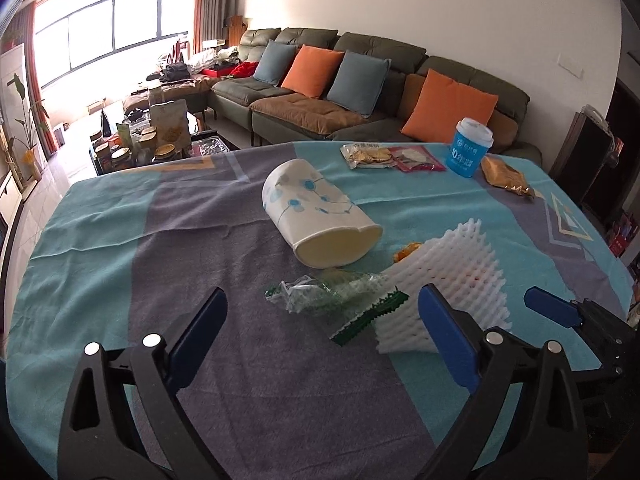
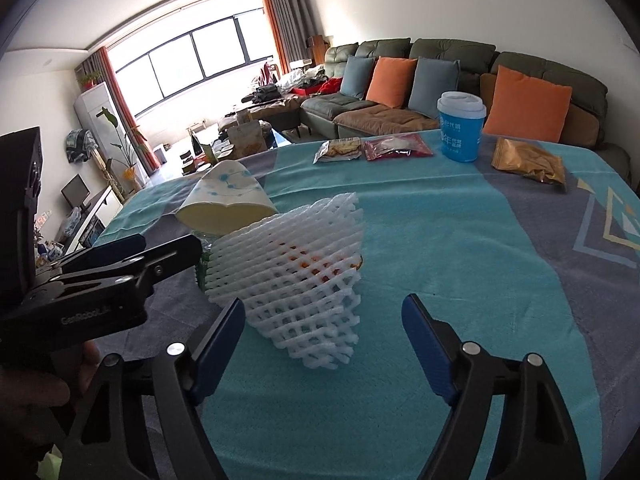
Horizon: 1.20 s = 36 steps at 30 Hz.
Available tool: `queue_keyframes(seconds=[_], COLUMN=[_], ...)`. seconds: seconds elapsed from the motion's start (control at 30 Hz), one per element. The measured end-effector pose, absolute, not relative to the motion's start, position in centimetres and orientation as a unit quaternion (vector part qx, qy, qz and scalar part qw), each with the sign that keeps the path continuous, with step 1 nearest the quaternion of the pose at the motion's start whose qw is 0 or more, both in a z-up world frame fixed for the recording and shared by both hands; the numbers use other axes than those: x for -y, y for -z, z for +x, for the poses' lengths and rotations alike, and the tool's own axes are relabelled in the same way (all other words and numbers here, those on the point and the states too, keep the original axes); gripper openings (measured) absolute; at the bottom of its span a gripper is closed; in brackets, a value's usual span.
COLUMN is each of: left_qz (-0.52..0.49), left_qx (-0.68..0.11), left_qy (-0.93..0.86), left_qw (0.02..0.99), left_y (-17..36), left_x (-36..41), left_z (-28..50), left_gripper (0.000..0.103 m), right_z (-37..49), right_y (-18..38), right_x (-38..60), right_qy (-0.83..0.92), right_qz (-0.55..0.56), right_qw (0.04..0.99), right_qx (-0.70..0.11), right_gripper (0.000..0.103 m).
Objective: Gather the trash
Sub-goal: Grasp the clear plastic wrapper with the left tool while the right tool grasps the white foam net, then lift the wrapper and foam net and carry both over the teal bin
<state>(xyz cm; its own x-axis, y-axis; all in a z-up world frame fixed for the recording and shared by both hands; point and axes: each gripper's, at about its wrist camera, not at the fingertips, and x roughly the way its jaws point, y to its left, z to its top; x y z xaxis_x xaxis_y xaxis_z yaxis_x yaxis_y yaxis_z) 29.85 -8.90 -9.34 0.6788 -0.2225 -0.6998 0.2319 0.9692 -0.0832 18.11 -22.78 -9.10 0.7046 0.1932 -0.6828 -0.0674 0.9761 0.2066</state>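
Note:
My left gripper (image 1: 324, 300) is open just above the tablecloth, and a crumpled clear wrapper with green print (image 1: 320, 294) lies between its fingertips, untouched. To the wrapper's right a white foam fruit net (image 1: 452, 280) stands with something orange (image 1: 406, 252) behind it. My right gripper (image 2: 324, 306) is open around the near end of that foam net (image 2: 296, 272), its pads clear of it. A white paper cup (image 1: 320, 216) lies on its side behind the wrapper. The left gripper (image 2: 168, 246) shows at the left of the right wrist view.
At the table's far side stand a blue lidded cup (image 2: 460, 128), a cracker packet (image 2: 340, 150), a pink packet (image 2: 396, 146) and a brown snack bag (image 2: 528, 160). A green sofa (image 1: 360, 92) lies beyond, and a cluttered coffee table (image 1: 152, 140) sits far left.

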Motion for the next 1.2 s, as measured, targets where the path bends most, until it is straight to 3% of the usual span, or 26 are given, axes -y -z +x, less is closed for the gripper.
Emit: queue_keyframes(seconds=[0.17,0.27,0.4,0.47,0.53,0.6,0.97,1.2], left_qz=[0.016,0.015,0.013,0.010,0.006,0.004,-0.011,-0.018], left_qx=[-0.395,-0.399,-0.402,-0.401,-0.399,-0.395,-0.375,-0.356], left_qy=[0.119,0.120,0.120,0.118,0.118,0.117,0.114,0.095], left_qw=[0.911,0.909,0.908,0.908,0.909,0.911,0.920,0.929], left_y=[10.4,10.6,11.1,11.1,11.0,10.9,9.2,7.6], left_x=[9.2,9.0,8.8,8.7,8.5,8.2,6.5,4.5], left_z=[30.9,31.0,31.0,30.9,30.6,30.4,27.4,25.0], left_gripper=[0.078,0.064,0.054,0.051,0.046,0.036,0.023,0.022], right_z=[18.7,18.9,19.2,19.1,18.8,18.6,16.5,14.9], right_y=[9.6,9.8,10.3,10.4,10.3,10.4,8.0,5.5], right_x=[22.8,22.8,22.8,22.8,22.9,23.1,22.9,22.0], right_qy=[-0.082,-0.088,-0.098,-0.100,-0.104,-0.109,-0.132,-0.141], right_qz=[0.092,0.098,0.108,0.111,0.119,0.126,0.133,0.116], right_qw=[0.914,0.910,0.904,0.902,0.901,0.901,0.912,0.925], right_qx=[-0.387,-0.393,-0.402,-0.404,-0.404,-0.402,-0.364,-0.334], right_gripper=[0.068,0.060,0.041,0.036,0.017,0.006,0.002,0.002])
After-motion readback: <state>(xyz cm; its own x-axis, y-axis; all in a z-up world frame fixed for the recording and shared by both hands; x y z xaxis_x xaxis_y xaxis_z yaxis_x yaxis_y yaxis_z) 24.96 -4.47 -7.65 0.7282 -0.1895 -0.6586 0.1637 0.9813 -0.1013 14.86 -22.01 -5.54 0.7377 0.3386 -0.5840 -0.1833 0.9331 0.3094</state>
